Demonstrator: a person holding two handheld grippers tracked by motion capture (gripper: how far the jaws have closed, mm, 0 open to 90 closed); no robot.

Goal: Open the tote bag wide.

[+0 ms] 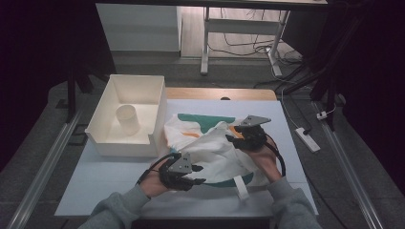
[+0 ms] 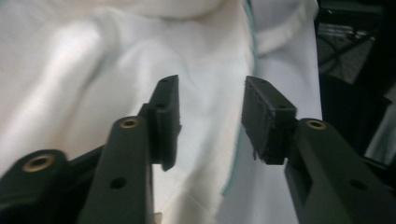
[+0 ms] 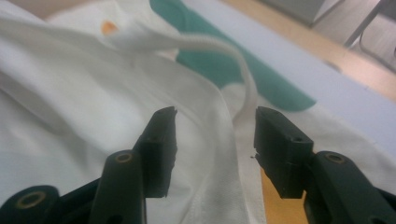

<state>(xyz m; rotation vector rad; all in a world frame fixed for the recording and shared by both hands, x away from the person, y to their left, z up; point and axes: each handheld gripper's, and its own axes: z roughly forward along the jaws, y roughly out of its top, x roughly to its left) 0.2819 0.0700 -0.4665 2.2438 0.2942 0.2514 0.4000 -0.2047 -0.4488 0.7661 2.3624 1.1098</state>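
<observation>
A crumpled white cloth bag [image 1: 210,145] with green and orange patches lies in the middle of the pale blue table top [image 1: 110,176]. My left gripper [image 1: 198,174] hovers at its near left edge, open, with white fabric [image 2: 116,70] and a thin green seam [image 2: 243,140] beneath its jaws. My right gripper [image 1: 232,134] is over the bag's far right part, open, its jaws straddling a fold of white cloth [image 3: 212,135]. A white strap [image 3: 219,49] arches just beyond them, near a green patch [image 3: 224,65]. Another strap [image 1: 240,186] trails off the near edge.
An open white box [image 1: 102,129] stands at the table's left with a white cup [image 1: 128,119] inside. A wooden strip [image 1: 219,93] runs along the far edge. A white power strip [image 1: 307,138] lies on the floor to the right. Desk legs and cables stand behind.
</observation>
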